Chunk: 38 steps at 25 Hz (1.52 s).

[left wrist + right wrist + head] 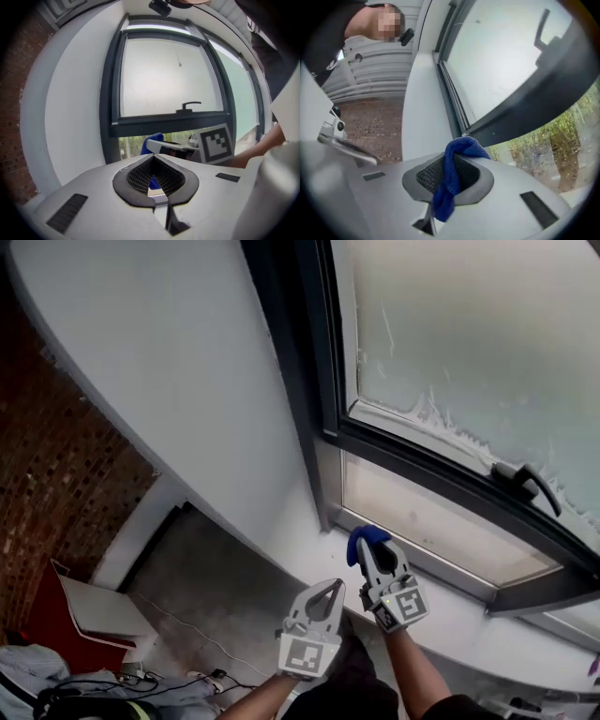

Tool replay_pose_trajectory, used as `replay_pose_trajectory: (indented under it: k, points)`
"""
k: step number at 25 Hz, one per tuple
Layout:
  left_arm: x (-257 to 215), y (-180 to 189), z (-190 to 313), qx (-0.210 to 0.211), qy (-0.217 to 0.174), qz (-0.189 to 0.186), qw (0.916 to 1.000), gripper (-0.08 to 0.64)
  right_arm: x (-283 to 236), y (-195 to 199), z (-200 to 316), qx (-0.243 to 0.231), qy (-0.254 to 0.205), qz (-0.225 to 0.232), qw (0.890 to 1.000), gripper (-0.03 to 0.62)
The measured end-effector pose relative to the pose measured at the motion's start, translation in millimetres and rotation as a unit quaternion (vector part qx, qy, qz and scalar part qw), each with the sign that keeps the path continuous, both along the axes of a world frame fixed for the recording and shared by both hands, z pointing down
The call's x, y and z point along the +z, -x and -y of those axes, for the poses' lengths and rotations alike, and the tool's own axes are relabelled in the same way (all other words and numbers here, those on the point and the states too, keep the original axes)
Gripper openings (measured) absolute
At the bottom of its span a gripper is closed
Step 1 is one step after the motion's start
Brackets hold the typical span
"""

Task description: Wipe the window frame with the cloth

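My left gripper (327, 591) hangs low beside the right one, fingers closed on nothing. My right gripper (375, 555) pinches the blue cloth (366, 538) — its bunched end near the window frame's (305, 381) lower corner.

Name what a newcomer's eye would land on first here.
The bright blue cloth pinched in the right tongs, held near the lower corner of the dark window frame, mid-picture. Next, the black handle on the sash at right, and the left tongs, shut and empty, just below-left.
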<state>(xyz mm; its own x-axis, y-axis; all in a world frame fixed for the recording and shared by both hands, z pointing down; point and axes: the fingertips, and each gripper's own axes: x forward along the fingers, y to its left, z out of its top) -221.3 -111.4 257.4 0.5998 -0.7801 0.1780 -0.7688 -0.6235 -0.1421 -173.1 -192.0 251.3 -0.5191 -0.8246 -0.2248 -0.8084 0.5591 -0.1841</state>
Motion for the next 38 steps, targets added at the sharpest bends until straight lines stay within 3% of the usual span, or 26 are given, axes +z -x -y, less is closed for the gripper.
replay_pose_trajectory:
  k: [4,7,12,14,17,24,28,33,38]
  points:
    - [-9,-18,-46,0.042,0.008,0.012,0.9990,0.003,-19,-18,-85,-0.028,0.017,-0.058,0.998,0.028]
    - [-29,-25,-90,0.073,0.008,0.001,0.9973,0.003,-34,-36,-143,-0.020,0.034,-0.087,0.995,0.028]
    - [-49,-46,-144,0.090,0.004,-0.012,0.9959,0.003,-59,-60,-206,-0.020,0.000,-0.147,0.989,0.028]
    - [-51,-65,-169,0.099,0.007,-0.011,0.9950,0.003,-61,-79,-234,-0.015,0.006,-0.143,0.990,0.028]
    - [-48,-101,-211,0.117,0.009,-0.001,0.9931,0.003,-61,-115,-280,-0.003,0.010,-0.136,0.991,0.028]
    - [-51,-221,-310,0.136,0.012,-0.006,0.9907,0.003,-67,-231,-398,0.030,0.001,-0.174,0.984,0.028]
    - [-51,-289,-364,0.161,0.031,-0.015,0.9864,0.003,-57,-293,-461,0.060,0.040,-0.230,0.970,0.028]
    - [-61,-355,-420,0.228,0.018,-0.015,0.9734,0.003,-63,-347,-520,0.127,0.049,-0.214,0.967,0.028]
    - [-70,-386,-447,0.282,0.005,-0.014,0.9592,0.003,-66,-373,-551,0.171,0.063,-0.219,0.959,0.028]
